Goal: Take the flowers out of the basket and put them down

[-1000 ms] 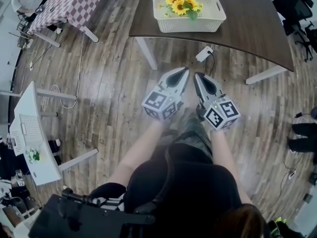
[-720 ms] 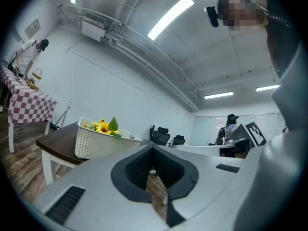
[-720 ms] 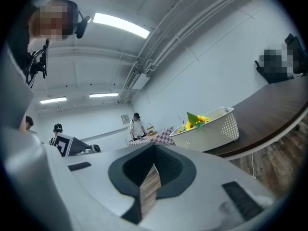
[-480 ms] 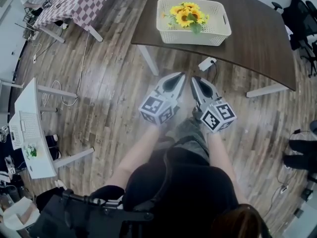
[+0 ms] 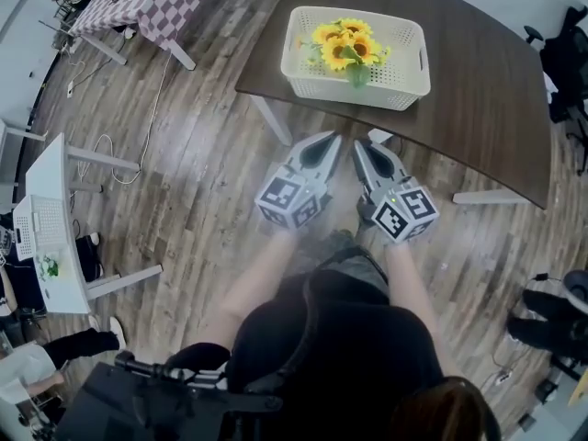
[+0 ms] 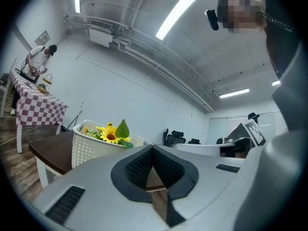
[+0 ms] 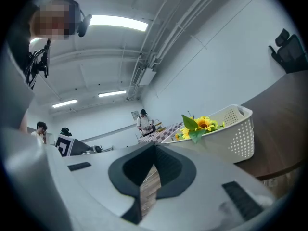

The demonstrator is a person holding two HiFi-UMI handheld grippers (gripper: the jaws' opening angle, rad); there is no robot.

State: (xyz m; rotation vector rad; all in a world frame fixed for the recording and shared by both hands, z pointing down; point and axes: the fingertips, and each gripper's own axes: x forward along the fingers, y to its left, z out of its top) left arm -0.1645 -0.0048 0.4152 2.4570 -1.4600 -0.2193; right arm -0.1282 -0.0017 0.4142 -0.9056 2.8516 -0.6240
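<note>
A bunch of yellow sunflowers (image 5: 345, 46) with green leaves lies in a white perforated basket (image 5: 309, 83) on a dark brown table (image 5: 478, 90). Both grippers are held side by side over the wooden floor, just short of the table's near edge. My left gripper (image 5: 332, 139) is shut with nothing in it, and so is my right gripper (image 5: 359, 144). The left gripper view shows the basket (image 6: 86, 148) and sunflowers (image 6: 111, 135) ahead to the left. The right gripper view shows the basket (image 7: 231, 136) and sunflowers (image 7: 203, 124) ahead to the right.
A checkered table (image 5: 152, 3) stands at the far left and a white desk (image 5: 50, 228) at the left edge. White table legs (image 5: 274, 122) and a power strip (image 5: 380, 140) lie under the dark table. Black office chairs (image 5: 565, 53) stand at the right. People (image 7: 143, 121) work in the background.
Both grippers and the person have moved forward toward the dark table, so the basket now lies closer to the jaw tips. Both jaws stayed shut.
</note>
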